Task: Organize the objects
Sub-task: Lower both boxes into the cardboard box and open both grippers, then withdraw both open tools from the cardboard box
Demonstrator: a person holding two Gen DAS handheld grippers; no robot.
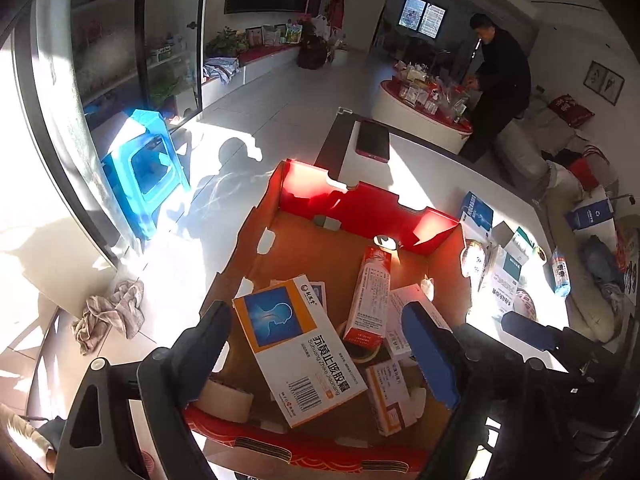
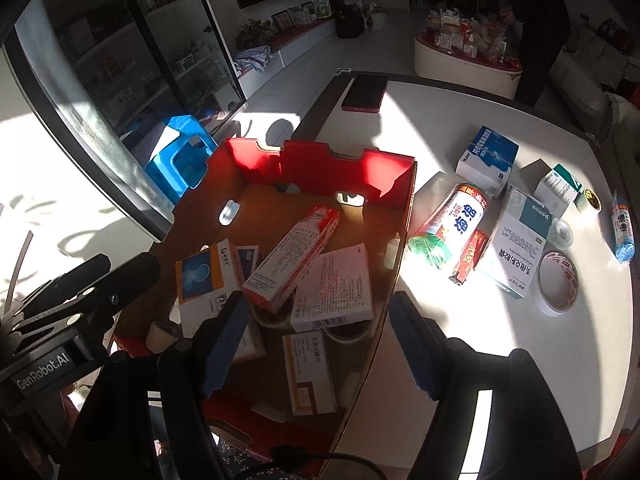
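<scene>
The left gripper (image 1: 320,344) hung with its jaws spread wide above the open red-and-brown cardboard box (image 2: 400,216), holding nothing. The right gripper (image 2: 320,340) was likewise wide open and empty, straddling the box's right wall. Inside the box lay a white-and-orange medicine carton with a blue panel (image 1: 298,346), tilted over other cartons, and a long red-and-white carton (image 2: 292,256) leaning across a white printed carton (image 2: 334,288). Rolls of tape beneath them were mostly hidden. Outside, near the right edge of the white table (image 2: 440,92), sat a green-and-red roll of bags (image 2: 448,226), a white tape ring (image 2: 558,282) and more cartons whose print was too small to read. A dark phone (image 2: 365,93) lay by the far edge.
</scene>
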